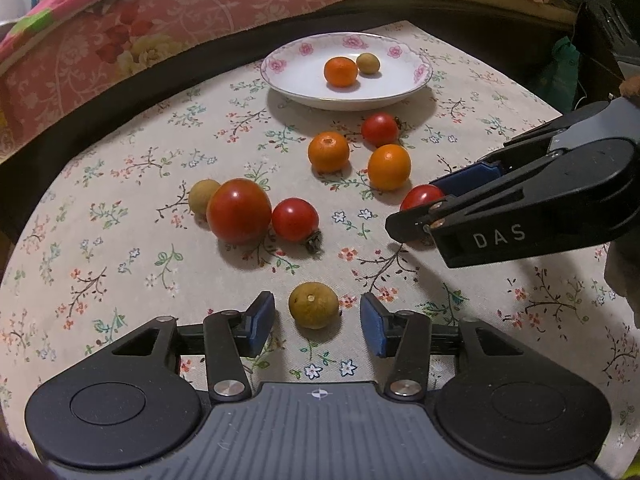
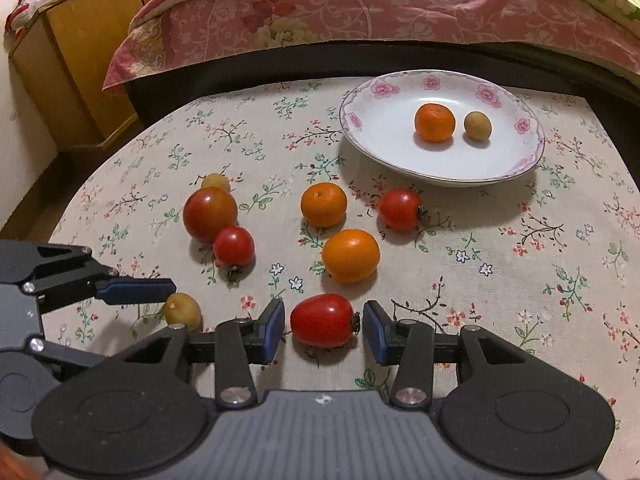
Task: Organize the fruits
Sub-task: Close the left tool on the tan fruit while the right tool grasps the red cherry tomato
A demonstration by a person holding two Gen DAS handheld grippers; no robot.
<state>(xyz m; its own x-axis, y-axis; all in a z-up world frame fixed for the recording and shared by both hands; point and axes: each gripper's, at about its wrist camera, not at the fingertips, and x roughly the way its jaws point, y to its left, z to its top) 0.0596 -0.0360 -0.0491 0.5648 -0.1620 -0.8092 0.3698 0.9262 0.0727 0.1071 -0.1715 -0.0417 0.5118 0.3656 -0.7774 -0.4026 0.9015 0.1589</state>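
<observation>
My left gripper (image 1: 316, 320) is open, low over the cloth, with a yellow-brown round fruit (image 1: 314, 305) between its blue pads and a gap on each side. My right gripper (image 2: 324, 328) is open too, its pads closely flanking an oval red tomato (image 2: 323, 320). That tomato (image 1: 422, 197) shows half hidden behind the right gripper in the left wrist view. At the back stands a white floral plate (image 1: 280, 80) holding a mandarin (image 1: 340, 72) and a small brown fruit (image 1: 368, 63). Loose fruits lie between: a large tomato (image 1: 239, 210), a small tomato (image 1: 295, 219), two oranges (image 1: 328, 151) (image 1: 389, 166).
Another tomato (image 1: 380, 129) lies just in front of the plate, and a brown fruit (image 1: 202, 196) sits behind the large tomato. The flowered tablecloth (image 1: 120, 240) covers a round table. A pink bedspread (image 2: 320, 12) runs behind it and a wooden cabinet (image 2: 80, 60) stands back left.
</observation>
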